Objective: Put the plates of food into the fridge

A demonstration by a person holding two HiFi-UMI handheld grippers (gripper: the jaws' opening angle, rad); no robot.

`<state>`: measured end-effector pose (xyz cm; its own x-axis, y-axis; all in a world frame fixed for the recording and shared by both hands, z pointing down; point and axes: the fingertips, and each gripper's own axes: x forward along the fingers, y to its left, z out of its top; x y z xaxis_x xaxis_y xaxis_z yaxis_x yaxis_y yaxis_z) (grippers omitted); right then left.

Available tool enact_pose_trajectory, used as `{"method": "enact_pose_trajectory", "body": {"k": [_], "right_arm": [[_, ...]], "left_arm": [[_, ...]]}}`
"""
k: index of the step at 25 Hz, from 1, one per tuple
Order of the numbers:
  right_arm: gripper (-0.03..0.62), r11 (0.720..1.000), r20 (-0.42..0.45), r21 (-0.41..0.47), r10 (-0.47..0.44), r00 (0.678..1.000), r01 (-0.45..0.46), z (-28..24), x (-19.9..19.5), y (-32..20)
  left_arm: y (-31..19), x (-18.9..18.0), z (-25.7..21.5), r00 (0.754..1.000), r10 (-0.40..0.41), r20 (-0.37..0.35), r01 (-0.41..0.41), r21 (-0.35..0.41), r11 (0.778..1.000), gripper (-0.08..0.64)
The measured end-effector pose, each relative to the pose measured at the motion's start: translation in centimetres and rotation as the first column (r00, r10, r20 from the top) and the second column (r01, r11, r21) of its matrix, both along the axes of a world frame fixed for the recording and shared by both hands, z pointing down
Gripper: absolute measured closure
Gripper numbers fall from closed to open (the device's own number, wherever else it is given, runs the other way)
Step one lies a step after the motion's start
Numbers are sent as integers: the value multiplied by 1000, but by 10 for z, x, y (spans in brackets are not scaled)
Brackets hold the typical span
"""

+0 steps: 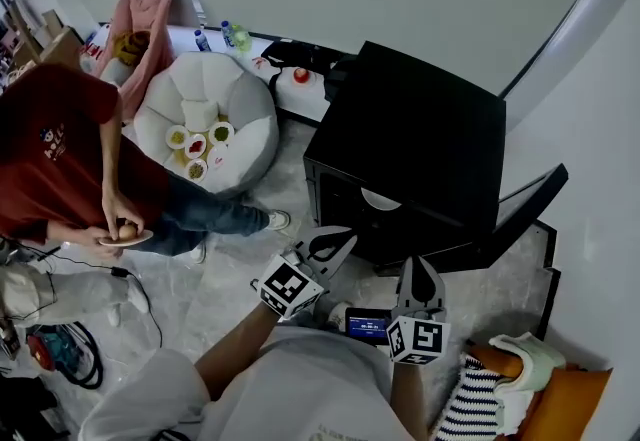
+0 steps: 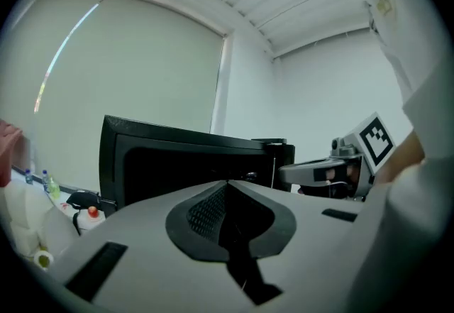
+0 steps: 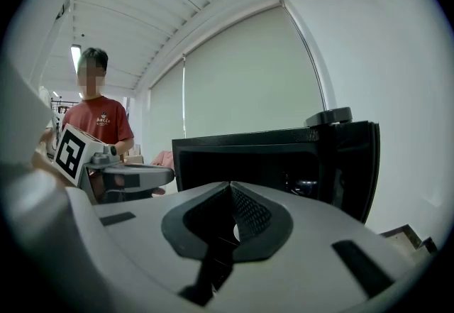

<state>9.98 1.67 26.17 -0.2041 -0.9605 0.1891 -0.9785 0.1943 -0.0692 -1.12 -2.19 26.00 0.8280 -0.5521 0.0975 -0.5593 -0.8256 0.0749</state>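
Observation:
The black fridge (image 1: 420,144) stands on the floor with its door (image 1: 510,219) swung open to the right; a white plate (image 1: 378,199) shows inside. Several small plates of food (image 1: 200,141) lie on a white beanbag (image 1: 245,114). A person in a red shirt holds another plate of food (image 1: 125,237) at the left. My left gripper (image 1: 340,239) and right gripper (image 1: 418,264) hang side by side just before the fridge opening, both shut with nothing between the jaws. In the left gripper view the left gripper (image 2: 227,184) faces the fridge (image 2: 184,162). The right gripper (image 3: 229,185) faces its dark inside (image 3: 262,162).
Bottles (image 1: 228,33) and a pink cloth (image 1: 140,9) lie behind the beanbag. Cables (image 1: 70,354) trail on the floor at the lower left. Striped and orange fabric (image 1: 520,389) sits at the lower right. A wall runs close along the right of the fridge.

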Motion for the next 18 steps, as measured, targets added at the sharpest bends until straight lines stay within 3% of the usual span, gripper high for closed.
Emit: {"method": "enact_pose_trajectory", "body": {"k": [5, 8, 18], "right_arm": [[581, 1000, 4, 2, 9, 1000, -9, -1, 0, -2], [581, 1000, -2, 1, 31, 1000, -31, -1, 1, -1], [584, 996, -48, 26, 82, 995, -81, -7, 9, 1]], "left_arm": [[-16, -16, -5, 991, -116, -61, 111, -79, 991, 555], [-18, -25, -6, 983, -166, -75, 159, -84, 984, 555], [-12, -19, -16, 987, -143, -67, 141, -37, 989, 555]]}}
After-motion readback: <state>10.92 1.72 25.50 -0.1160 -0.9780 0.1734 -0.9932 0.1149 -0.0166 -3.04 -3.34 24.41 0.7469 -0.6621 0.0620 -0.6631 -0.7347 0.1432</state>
